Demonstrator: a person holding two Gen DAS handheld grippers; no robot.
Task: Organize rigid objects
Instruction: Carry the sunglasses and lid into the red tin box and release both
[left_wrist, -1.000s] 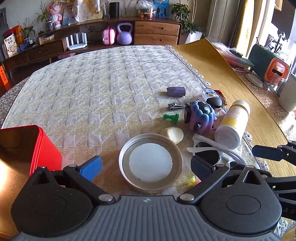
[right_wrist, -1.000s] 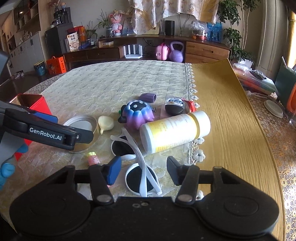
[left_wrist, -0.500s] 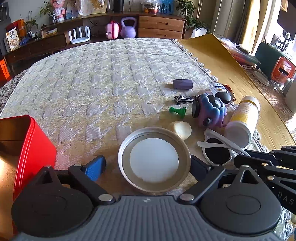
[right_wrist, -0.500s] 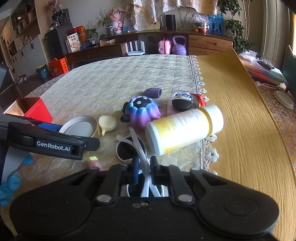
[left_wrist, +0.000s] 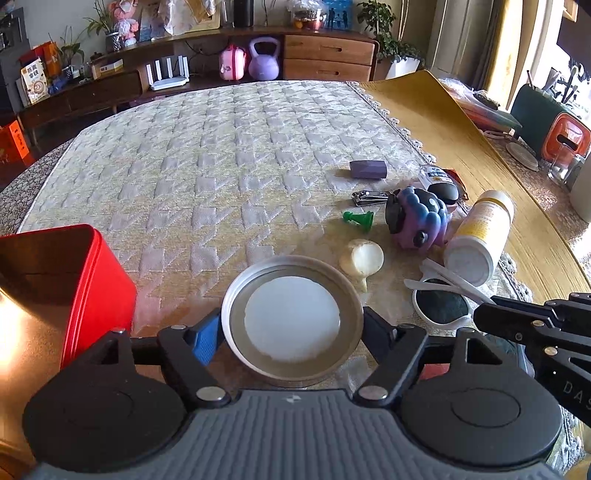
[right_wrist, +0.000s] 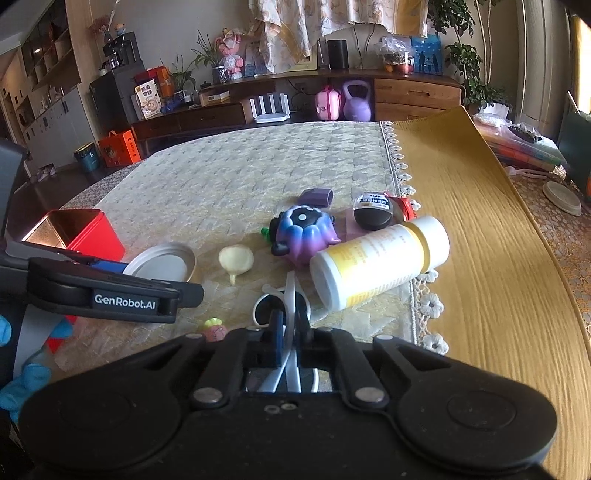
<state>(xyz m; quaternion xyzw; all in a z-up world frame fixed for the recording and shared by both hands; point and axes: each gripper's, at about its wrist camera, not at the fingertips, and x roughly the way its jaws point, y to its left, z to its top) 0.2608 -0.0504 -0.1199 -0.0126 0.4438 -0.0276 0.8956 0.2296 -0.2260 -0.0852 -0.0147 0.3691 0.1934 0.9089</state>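
My left gripper (left_wrist: 291, 328) is shut on a round metal lid (left_wrist: 291, 319) with a white inside, one finger at each side of its rim. The lid also shows in the right wrist view (right_wrist: 162, 260). My right gripper (right_wrist: 290, 325) is shut on the white sunglasses (right_wrist: 288, 295), holding their folded arms. The sunglasses show in the left wrist view (left_wrist: 441, 301) beside the right gripper's body. An open red tin box (left_wrist: 62, 280) stands at the left.
On the quilted cloth lie a white-yellow bottle (left_wrist: 480, 236), a purple squishy toy (left_wrist: 417, 219), a garlic-like bulb (left_wrist: 362, 258), a green pawn (left_wrist: 356, 218), nail clippers (left_wrist: 369, 197), a purple block (left_wrist: 367, 169) and a small dark jar (left_wrist: 441, 184). A small pink figure (right_wrist: 214, 330) lies near my right gripper.
My right gripper closed on the sunglasses' arms. My left gripper moved forward and closed onto the metal lid's rim.
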